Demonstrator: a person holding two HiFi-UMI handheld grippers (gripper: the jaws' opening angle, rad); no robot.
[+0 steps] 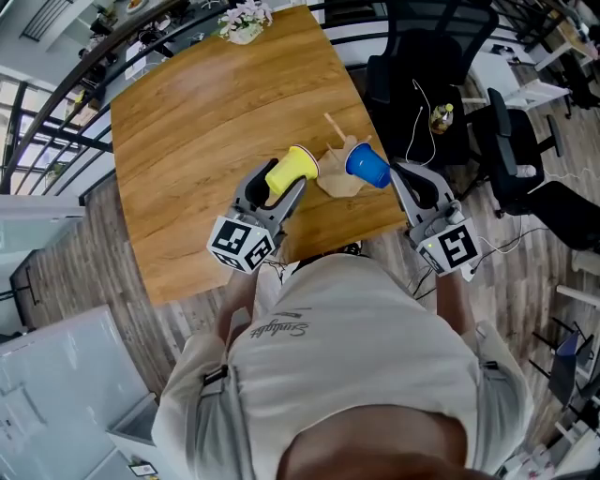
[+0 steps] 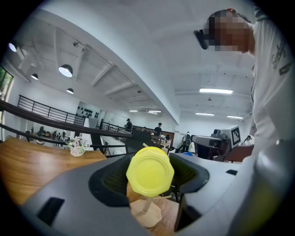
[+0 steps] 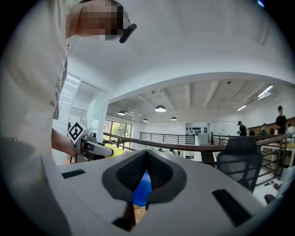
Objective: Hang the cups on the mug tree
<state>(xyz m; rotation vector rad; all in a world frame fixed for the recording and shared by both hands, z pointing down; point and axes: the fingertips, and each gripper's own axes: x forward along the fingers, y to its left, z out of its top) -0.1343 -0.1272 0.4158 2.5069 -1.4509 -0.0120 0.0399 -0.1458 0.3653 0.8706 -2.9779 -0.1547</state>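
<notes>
A yellow cup (image 1: 292, 169) lies on its side between the jaws of my left gripper (image 1: 284, 183), which is shut on it above the table's near edge. In the left gripper view the yellow cup (image 2: 150, 171) shows its flat bottom, with the jaws on both sides. My right gripper (image 1: 396, 176) is shut on the rim of a blue cup (image 1: 367, 166), held tilted in the air. Past the nearly closed jaws the blue cup (image 3: 142, 191) shows. The wooden mug tree (image 1: 341, 178) stands between the two cups, and its base (image 2: 146, 213) shows below the yellow cup.
The wooden table (image 1: 206, 131) has its right edge close to the mug tree. A small pot of flowers (image 1: 246, 23) sits at the far end. Black office chairs (image 1: 422, 84) stand to the right of the table, on the plank floor.
</notes>
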